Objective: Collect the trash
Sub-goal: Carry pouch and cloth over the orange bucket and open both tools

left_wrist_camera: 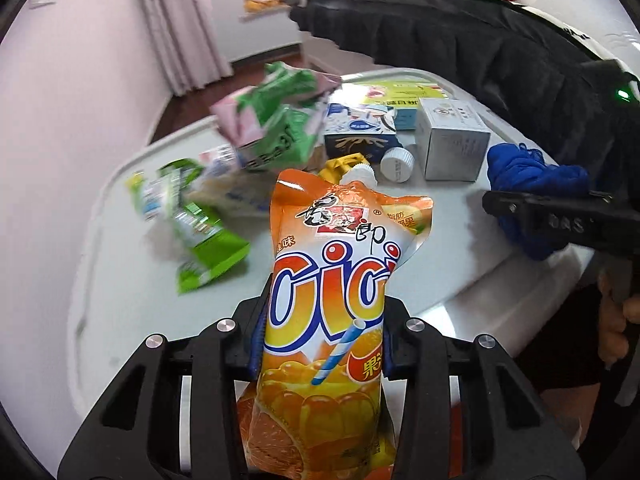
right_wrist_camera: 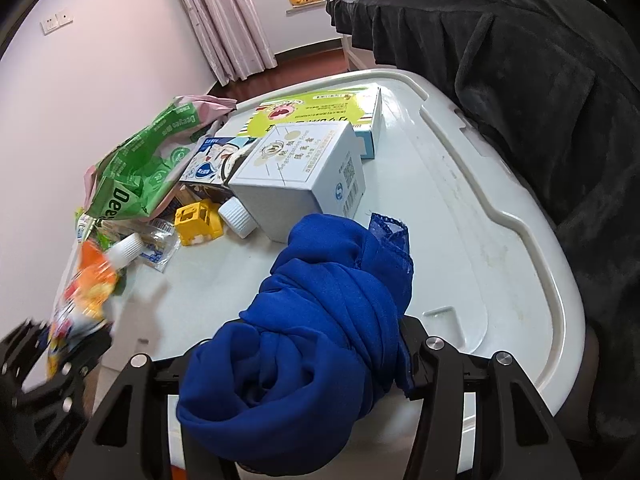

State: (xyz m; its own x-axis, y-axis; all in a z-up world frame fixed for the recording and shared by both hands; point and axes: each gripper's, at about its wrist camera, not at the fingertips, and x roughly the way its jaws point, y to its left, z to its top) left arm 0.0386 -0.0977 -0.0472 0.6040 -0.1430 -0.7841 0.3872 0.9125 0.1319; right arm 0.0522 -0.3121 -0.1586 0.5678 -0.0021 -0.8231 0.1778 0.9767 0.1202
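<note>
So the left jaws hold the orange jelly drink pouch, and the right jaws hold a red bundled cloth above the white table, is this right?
Not quite. The bundled cloth in the right gripper is blue, not red, as the right wrist view shows. The rest stands: the left gripper is shut on the orange jelly drink pouch, above the white table.

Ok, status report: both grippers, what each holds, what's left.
Left gripper shut on orange jelly pouch. Right gripper shut on blue cloth. Wrappers and boxes remain on white table.
</note>
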